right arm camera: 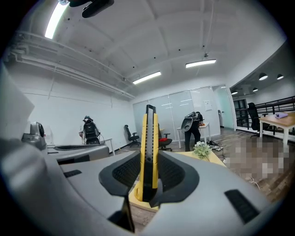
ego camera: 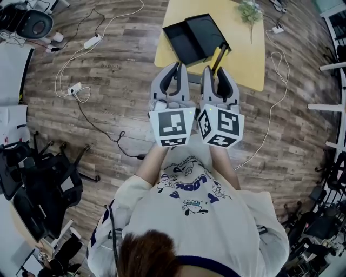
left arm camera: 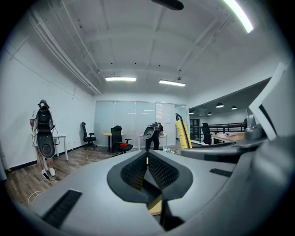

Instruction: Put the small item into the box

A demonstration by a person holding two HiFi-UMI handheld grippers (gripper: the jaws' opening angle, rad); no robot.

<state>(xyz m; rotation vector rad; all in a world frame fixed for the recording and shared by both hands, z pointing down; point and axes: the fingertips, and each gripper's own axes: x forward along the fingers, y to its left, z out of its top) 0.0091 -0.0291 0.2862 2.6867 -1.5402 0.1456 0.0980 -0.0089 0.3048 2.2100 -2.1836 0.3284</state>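
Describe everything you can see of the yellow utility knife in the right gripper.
The utility knife is a slim cutter with a yellow, plastic-looking body and a black strip down its middle. Whether a blade is out cannot be told. It stands on edge, clamped between the right gripper's fingers, and sticks out well past them. In the head view it hangs over the near edge of the yellow table, pointing toward the open black box. Only the fingers touch it.

- Two grippers, mid-frame in the head view: left gripper point(ego camera: 177, 67), right gripper point(ego camera: 217, 70).
- One yellow utility knife point(right arm camera: 148, 152).
- One black box point(ego camera: 192, 38), upper centre.
- One yellow table point(ego camera: 243, 59), upper centre.
- One plant sprig point(ego camera: 250, 11), top right.
- Two white power strips point(ego camera: 92, 40), upper left.
- Two background people point(left arm camera: 44, 138), left gripper view.
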